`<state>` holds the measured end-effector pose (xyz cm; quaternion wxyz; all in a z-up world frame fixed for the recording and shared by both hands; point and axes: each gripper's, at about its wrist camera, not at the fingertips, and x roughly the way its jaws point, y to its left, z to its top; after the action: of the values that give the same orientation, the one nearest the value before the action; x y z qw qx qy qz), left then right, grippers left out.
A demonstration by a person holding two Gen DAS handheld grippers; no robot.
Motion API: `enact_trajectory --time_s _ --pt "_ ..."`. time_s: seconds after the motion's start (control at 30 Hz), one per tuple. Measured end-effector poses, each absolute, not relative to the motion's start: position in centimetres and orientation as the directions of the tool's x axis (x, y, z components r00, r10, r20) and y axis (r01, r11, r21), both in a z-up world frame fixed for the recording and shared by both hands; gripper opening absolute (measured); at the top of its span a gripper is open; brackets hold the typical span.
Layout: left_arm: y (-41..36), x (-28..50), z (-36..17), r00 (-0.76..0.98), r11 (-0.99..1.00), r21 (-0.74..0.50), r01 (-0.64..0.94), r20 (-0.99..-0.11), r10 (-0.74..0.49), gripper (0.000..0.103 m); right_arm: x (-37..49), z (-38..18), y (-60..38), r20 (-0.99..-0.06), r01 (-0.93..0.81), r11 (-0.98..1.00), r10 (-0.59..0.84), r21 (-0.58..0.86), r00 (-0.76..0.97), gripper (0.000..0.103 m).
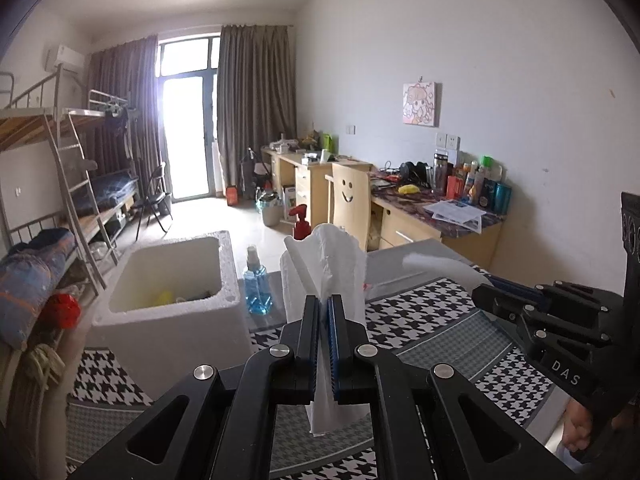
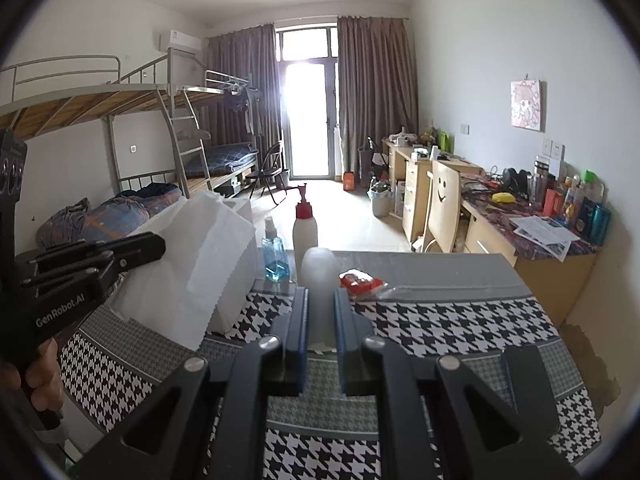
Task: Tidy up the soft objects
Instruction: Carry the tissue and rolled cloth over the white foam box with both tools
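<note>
My left gripper [image 1: 323, 300] is shut on a white tissue [image 1: 324, 264] and holds it above the houndstooth tablecloth [image 1: 432, 320]; the tissue hangs below the jaws too. It shows as a large white sheet [image 2: 200, 260] in the right wrist view, held by the left gripper [image 2: 160, 246]. My right gripper [image 2: 320, 294] is shut on a white soft rounded piece [image 2: 320, 280], seen in the left wrist view [image 1: 436, 266] at the right gripper's tip [image 1: 480, 290]. A white foam box [image 1: 168, 276] stands at the table's left.
A blue spray bottle [image 1: 256, 280] and a white pump bottle with a red top [image 2: 305, 232] stand at the table's far edge. A red packet in clear plastic [image 2: 360, 282] lies on the table. Bunk beds stand left, desks right.
</note>
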<state>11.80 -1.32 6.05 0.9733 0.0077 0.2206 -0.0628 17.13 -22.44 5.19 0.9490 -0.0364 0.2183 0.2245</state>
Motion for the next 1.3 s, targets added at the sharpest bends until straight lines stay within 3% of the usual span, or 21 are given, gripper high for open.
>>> enact_trajectory --time_s 1.3 --pt "4.0 14.5 10.1 0.944 0.999 0.016 -0.028 -0.328 0.032 0.005 20.6 9.0 -17.4 -0.403 -0.537 0.843 0.494 0.007 0.770 0.015"
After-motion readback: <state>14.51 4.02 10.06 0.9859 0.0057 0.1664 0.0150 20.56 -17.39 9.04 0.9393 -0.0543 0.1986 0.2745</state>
